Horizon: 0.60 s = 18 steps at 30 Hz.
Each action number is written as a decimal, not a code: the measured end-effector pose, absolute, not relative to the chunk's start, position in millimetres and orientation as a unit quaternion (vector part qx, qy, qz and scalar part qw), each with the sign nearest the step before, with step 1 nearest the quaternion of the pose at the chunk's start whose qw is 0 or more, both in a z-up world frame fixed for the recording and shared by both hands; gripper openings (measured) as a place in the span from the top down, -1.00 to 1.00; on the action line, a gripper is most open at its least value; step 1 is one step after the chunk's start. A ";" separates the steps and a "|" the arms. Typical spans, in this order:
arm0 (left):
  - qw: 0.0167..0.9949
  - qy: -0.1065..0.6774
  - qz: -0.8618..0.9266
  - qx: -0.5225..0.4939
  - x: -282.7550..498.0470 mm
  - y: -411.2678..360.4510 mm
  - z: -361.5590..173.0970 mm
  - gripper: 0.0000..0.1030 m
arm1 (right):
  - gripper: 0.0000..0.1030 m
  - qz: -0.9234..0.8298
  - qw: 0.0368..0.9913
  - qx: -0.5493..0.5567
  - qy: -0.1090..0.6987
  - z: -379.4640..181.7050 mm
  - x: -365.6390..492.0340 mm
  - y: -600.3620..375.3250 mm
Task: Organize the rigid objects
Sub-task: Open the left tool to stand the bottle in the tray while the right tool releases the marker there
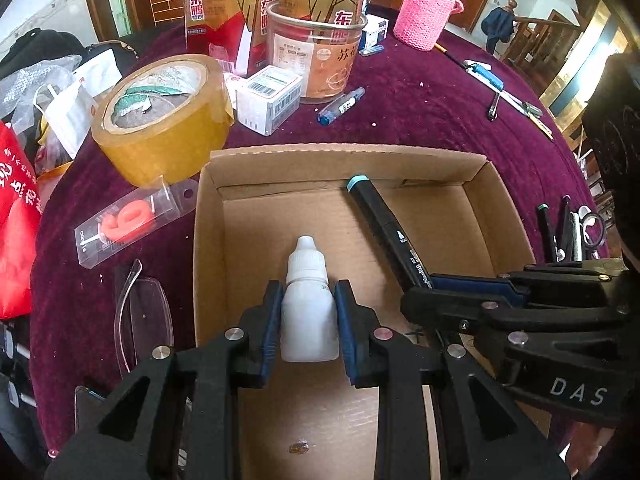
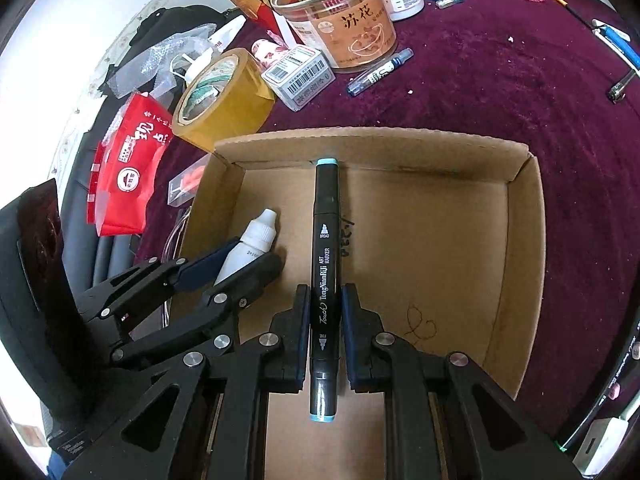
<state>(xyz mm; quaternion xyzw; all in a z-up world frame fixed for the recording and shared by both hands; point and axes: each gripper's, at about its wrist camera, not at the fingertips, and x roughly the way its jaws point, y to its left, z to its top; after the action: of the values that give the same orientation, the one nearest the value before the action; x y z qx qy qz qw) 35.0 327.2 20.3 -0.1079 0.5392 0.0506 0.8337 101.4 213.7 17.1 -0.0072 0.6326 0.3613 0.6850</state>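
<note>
Left wrist view: purple velvet tablecloth point(image 1: 440, 112) under everything, cluttered along the far edge. Open cardboard box point(image 1: 496, 216) in the middle, walls upright, floor mostly bare. Behind its left corner, roll of tan packing tape point(image 1: 160, 128) lying flat; past that, clear round tub point(image 1: 320, 60) stuffed with red-and-tan cartons, and pink knitted bottle sleeve point(image 1: 424, 12) farther right. White barcode box point(image 1: 268, 100) just beside the tub, blue pen point(image 1: 340, 106) loose on the cloth near it. Clear packet with a red candle point(image 1: 128, 220) left of the box.

Left gripper point(image 1: 308, 320) clamped on white dropper bottle point(image 1: 306, 300), blue pads pressed against both sides of the body, cap pointing away, bottle over the box floor near the left wall.

Right wrist view: same box point(image 2: 528, 240), same tape roll point(image 2: 224, 108), red snack bag point(image 2: 128, 168) off the left side. Right gripper point(image 2: 325, 320) closed on black art marker point(image 2: 325, 264), fingers pinching the barrel near its lower half; light-blue cap ends at both tips, far end close to the back wall. Cannot tell whether the marker touches the floor. Dropper bottle point(image 2: 252, 248) to its left, held apart from the marker.
</note>
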 end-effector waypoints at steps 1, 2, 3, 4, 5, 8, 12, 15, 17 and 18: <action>0.833 0.540 0.051 -0.107 35.2 327.5 19.8 0.54 | 0.74 0.361 0.685 -0.007 0.633 16.4 101.5 213.7; 0.833 0.540 0.052 -0.107 35.7 327.5 19.4 0.54 | 0.74 0.361 0.685 -0.007 0.633 16.3 101.7 214.0; 0.832 0.541 0.053 -0.108 36.5 327.4 18.8 0.54 | 0.73 0.360 0.684 -0.009 0.634 15.7 101.6 215.3; 0.831 0.542 0.055 -0.108 36.5 327.8 18.2 0.53 | 0.73 0.360 0.684 -0.010 0.634 15.4 102.0 215.4; 0.831 0.543 0.056 -0.108 36.6 328.1 17.7 0.51 | 0.73 0.360 0.685 -0.010 0.634 15.5 102.0 215.4; 0.830 0.544 0.059 -0.109 36.3 329.9 17.3 0.40 | 0.73 0.359 0.685 -0.012 0.634 15.2 102.6 216.1; 0.830 0.543 0.061 -0.116 35.6 332.2 18.5 0.28 | 0.72 0.361 0.682 -0.012 0.636 15.9 103.4 214.9; 0.829 0.543 0.062 -0.117 34.2 331.7 21.0 0.14 | 0.72 0.361 0.688 -0.012 0.630 21.6 102.2 211.2; 0.831 0.540 0.059 -0.121 32.1 330.7 25.0 0.03 | 0.71 0.360 0.696 -0.018 0.621 27.3 98.6 206.1; 0.833 0.537 0.058 -0.123 30.6 329.8 28.5 0.03 | 0.71 0.361 0.701 -0.017 0.615 32.6 96.0 201.1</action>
<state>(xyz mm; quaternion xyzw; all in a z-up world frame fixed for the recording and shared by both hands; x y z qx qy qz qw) 30.6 329.8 28.5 -0.1229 0.5369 0.0577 0.8326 96.0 201.1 32.6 -0.0171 0.6152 0.3606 0.7008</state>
